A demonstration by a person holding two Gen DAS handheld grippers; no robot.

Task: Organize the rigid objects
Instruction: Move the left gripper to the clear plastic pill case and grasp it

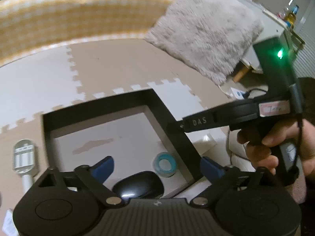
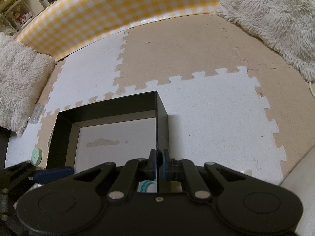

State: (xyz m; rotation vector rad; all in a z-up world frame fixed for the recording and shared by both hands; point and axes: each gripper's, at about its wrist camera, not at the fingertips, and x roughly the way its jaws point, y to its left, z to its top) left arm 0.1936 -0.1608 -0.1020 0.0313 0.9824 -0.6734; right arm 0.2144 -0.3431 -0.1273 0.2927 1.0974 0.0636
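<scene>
A black open box [image 1: 169, 116] [image 2: 65, 131] with a pale floor sits on the foam mat. In the left wrist view a black computer mouse [image 1: 138, 186] and a teal tape roll [image 1: 164, 164] lie inside it. My left gripper [image 1: 157, 166] is open, its blue fingers spread above the mouse. My right gripper [image 2: 158, 163] is shut on the box's right wall [image 2: 162, 122]; the tape roll [image 2: 145, 185] shows just below it. The right gripper's body [image 1: 246, 114] reaches in from the right in the left wrist view.
A silver cylindrical object [image 1: 24, 157] lies left of the box. A green round disc [image 2: 36, 156] and a clear plastic piece [image 2: 36, 113] lie left of the box. Fluffy grey cushions [image 1: 204, 31] [image 2: 275, 19] [image 2: 17, 82] and a yellow checked barrier [image 2: 118, 11] border the mat.
</scene>
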